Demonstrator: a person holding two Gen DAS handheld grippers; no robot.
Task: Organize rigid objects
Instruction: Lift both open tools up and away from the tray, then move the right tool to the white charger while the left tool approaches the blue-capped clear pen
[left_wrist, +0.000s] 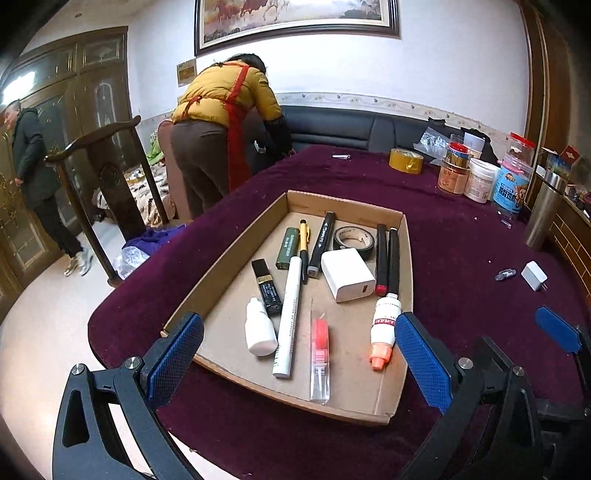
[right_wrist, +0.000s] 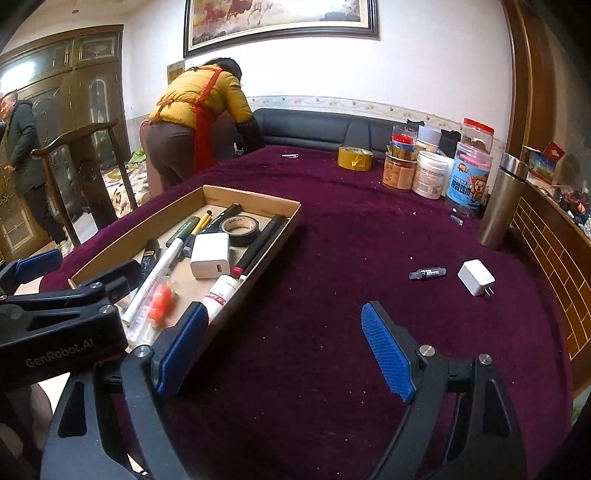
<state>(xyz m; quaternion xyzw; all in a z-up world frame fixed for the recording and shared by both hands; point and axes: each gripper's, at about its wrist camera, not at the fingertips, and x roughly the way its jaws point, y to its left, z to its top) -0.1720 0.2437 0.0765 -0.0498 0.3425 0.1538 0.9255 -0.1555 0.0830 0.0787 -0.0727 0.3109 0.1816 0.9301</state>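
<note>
A shallow cardboard tray lies on the purple tablecloth. It holds pens, markers, a black tape roll, a white charger block, a small white bottle and a glue bottle with an orange cap. My left gripper hangs open over the tray's near end, with nothing pressed between its pads. My right gripper is open above bare cloth to the right of the tray. Farther right on the cloth lie a white plug charger and a small dark vial.
At the back right of the table stand a yellow tape roll, several jars and a steel flask. A person in a yellow jacket bends at the far edge. Another person stands by a wooden chair on the left.
</note>
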